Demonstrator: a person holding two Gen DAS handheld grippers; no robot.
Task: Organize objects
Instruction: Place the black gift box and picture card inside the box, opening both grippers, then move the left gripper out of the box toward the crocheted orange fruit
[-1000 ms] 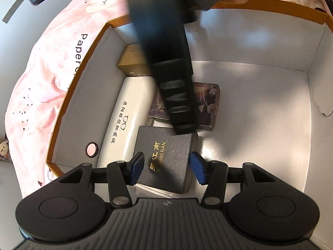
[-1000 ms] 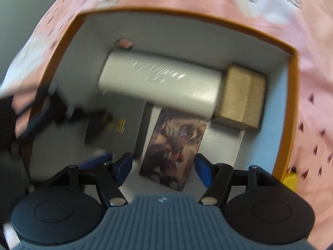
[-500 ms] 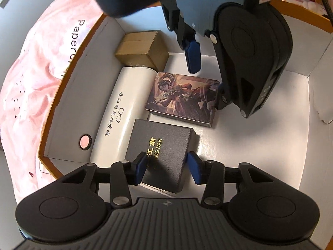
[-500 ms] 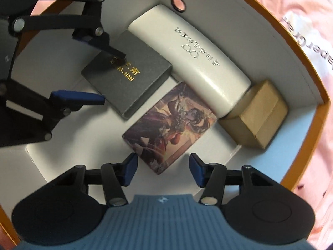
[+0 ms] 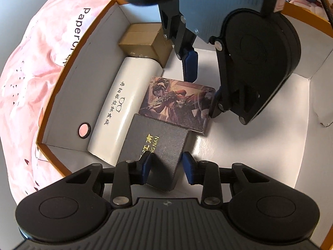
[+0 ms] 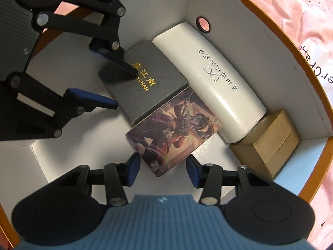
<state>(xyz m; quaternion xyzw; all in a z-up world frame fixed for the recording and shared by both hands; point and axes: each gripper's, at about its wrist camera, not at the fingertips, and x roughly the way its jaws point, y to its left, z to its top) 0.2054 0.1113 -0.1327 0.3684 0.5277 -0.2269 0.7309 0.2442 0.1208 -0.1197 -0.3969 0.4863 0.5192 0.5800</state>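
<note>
Inside a white box with an orange rim point(image 5: 62, 70) lie a white glasses case point(image 5: 122, 108), a gold cardboard box point(image 5: 145, 41), a picture card box point(image 5: 179, 102) and a dark grey box with gold lettering point(image 5: 154, 145). My left gripper point(image 5: 166, 165) is open, one finger over the grey box's top and the other beside its right edge. My right gripper point(image 6: 163, 170) is open and straddles the near end of the picture card box point(image 6: 177, 129). The grey box point(image 6: 143, 83), the case point(image 6: 210, 81) and the gold box point(image 6: 268, 143) also show in the right wrist view.
The box rests on a pink patterned bedsheet point(image 5: 31, 66). A round hole point(image 5: 83, 130) pierces the box wall next to the glasses case. The box floor to the right of the objects is bare white point(image 5: 260, 141). The right gripper's body point(image 5: 256, 62) hangs over the box.
The right gripper has come down lower around the picture card box. The left gripper has moved forward over the grey box, which now lies against the picture card box.
</note>
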